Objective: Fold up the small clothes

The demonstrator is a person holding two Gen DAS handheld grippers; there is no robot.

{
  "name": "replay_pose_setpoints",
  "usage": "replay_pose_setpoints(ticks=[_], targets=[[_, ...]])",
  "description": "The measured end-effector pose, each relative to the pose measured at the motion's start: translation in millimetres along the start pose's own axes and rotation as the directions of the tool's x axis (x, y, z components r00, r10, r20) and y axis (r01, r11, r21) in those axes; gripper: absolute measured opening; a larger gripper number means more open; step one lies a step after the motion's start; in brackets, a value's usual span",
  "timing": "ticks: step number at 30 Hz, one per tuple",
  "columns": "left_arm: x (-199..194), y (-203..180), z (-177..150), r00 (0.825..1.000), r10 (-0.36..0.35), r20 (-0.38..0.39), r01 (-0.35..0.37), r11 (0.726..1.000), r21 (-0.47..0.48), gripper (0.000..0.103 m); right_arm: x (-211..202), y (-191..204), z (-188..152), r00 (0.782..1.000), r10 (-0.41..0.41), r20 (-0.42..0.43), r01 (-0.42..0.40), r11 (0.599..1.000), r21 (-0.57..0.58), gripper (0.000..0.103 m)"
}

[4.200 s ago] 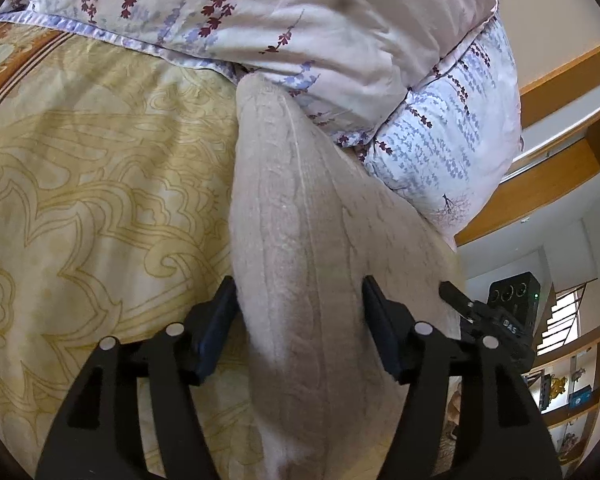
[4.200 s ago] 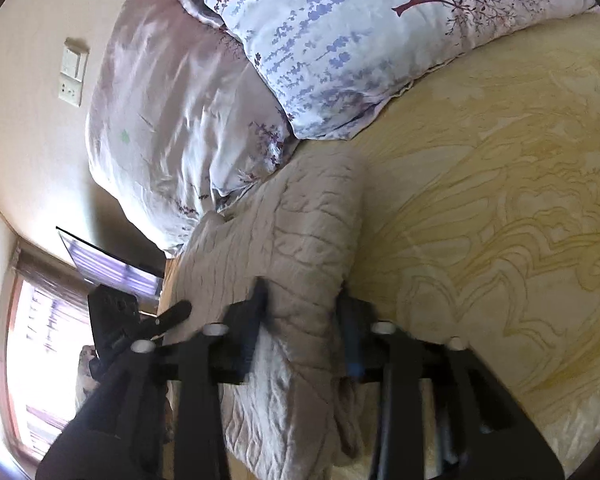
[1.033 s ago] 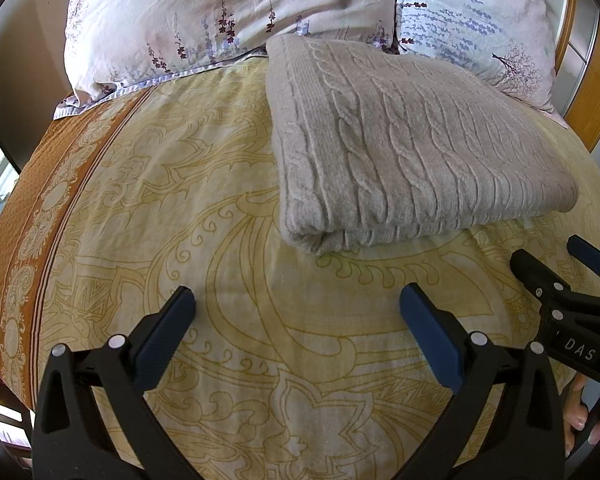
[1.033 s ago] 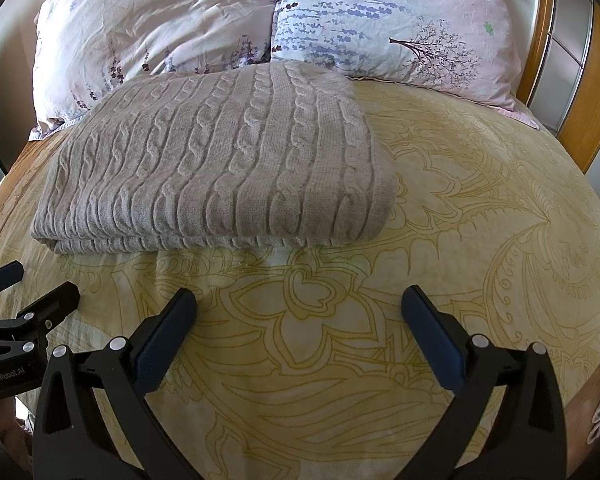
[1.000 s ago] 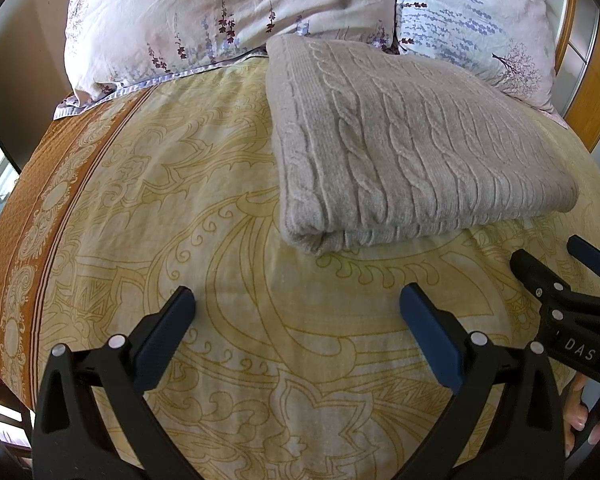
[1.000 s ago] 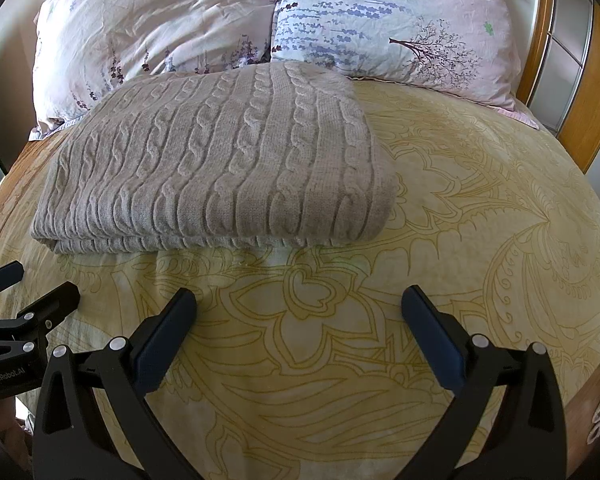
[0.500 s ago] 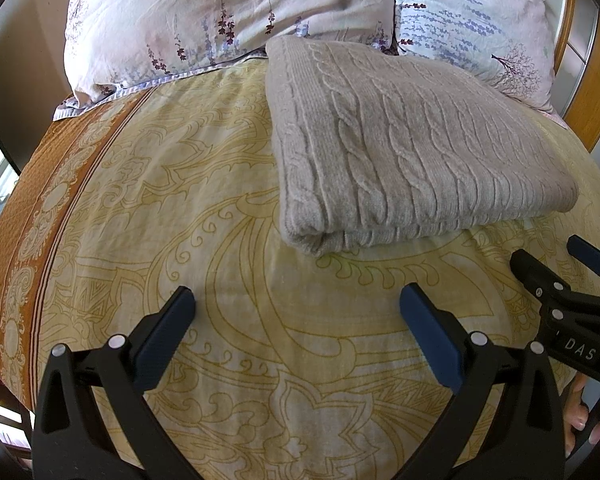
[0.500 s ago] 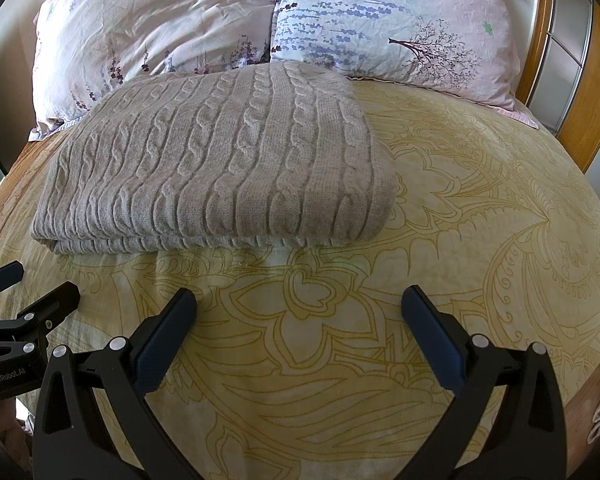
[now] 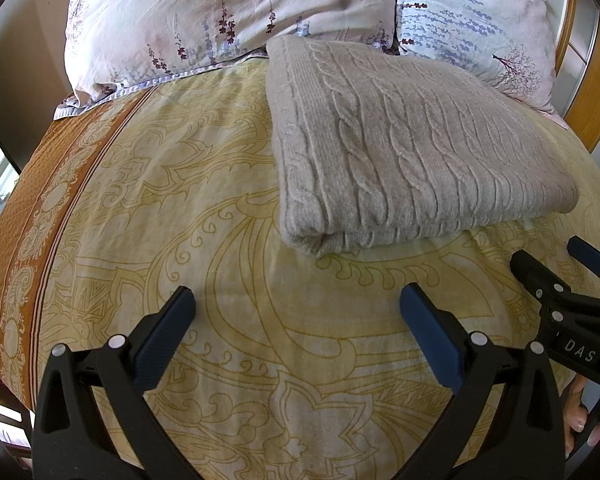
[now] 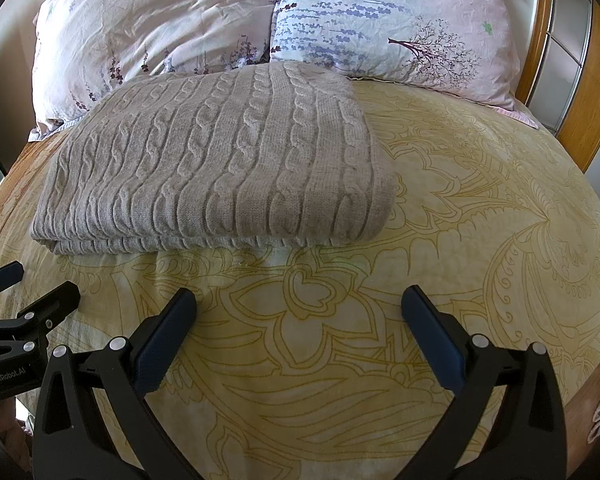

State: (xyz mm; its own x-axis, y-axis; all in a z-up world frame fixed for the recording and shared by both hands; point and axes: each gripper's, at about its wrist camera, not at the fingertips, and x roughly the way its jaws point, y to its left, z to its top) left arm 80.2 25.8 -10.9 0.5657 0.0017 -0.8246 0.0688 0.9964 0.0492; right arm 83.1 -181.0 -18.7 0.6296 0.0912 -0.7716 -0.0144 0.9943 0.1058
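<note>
Both tools, left tool [image 9: 296, 312] and right tool [image 10: 300, 314], I hold spread apart and empty at bottom centre; folded sweater [image 10: 220, 160] lies mid-frame on the bed [image 10: 480, 240], below pillows [image 10: 360, 16].

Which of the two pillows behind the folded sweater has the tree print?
The bluish pillow, nearest the wooden headboard; the pink pillow beside it shows only flower sprigs.

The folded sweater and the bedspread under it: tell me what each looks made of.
Folded sweater: beige cable-knit yarn, probably wool or a wool-like blend; raised braided ribs and a soft, slightly fuzzy matte surface show it. Bedspread: thin woven fabric, likely cotton, matte, with a printed yellow scroll pattern and fine creases. Exact fibre cannot be told.
</note>
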Motion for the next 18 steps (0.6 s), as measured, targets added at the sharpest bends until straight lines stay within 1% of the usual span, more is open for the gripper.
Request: replay_pose_setpoints(ticks=[18], targets=[[1.4,0.9,0.3,1.000,0.007,0.007,-0.007,1.000,-0.014,0.101,0.3,-0.4,0.0,1.000,0.002,0.000,-0.002,1.000,-0.002,0.102]])
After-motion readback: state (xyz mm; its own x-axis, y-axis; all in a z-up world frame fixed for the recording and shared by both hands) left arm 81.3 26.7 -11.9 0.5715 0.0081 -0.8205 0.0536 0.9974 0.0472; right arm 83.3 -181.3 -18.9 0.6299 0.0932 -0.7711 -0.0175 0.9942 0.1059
